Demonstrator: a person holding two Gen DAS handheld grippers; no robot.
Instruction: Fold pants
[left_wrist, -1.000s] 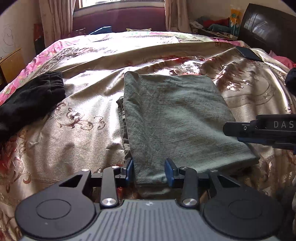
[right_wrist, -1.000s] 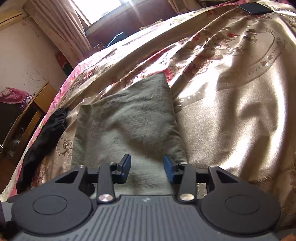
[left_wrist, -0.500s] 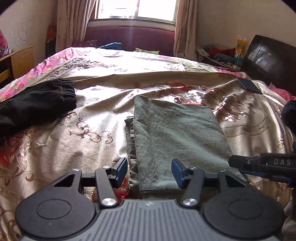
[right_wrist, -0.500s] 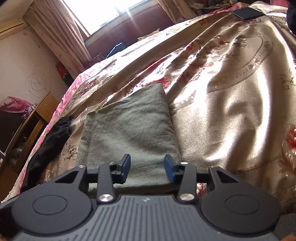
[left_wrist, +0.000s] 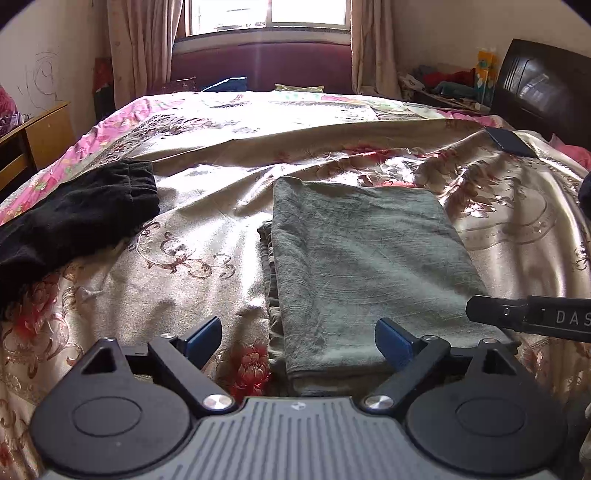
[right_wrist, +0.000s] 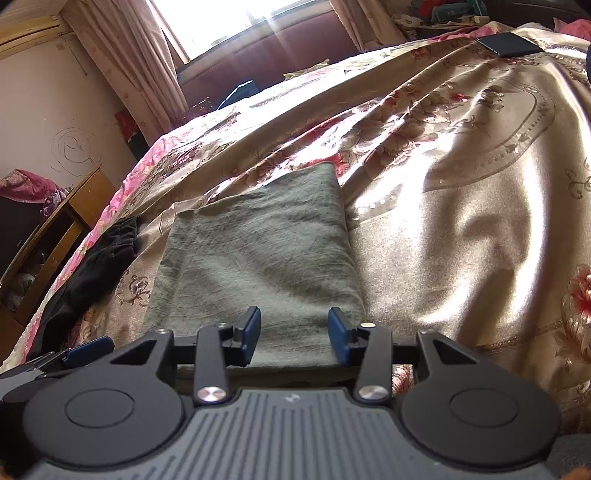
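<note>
The folded grey-green pants lie flat on the bed, on its gold floral cover, as a neat rectangle with the layered edges stacked along the side toward the black garment. That black garment is bunched on the cover well apart from the pants, near the pink border of the bedding. A dark flat rectangle rests on the cover toward the dark headboard. No container shows in either view.

The left gripper hangs just above the near edge of the pants. Its fingers have just been opening and now stand spread wide, one over the bare cover beside the pants, the other over the fabric; neither presses on the cloth, and nothing is held. The right gripper sits above the near edge as well, toward the other corner. Its fingers are parted about halfway, with the pants visible through the gap below and no cloth pinched between them.
</note>
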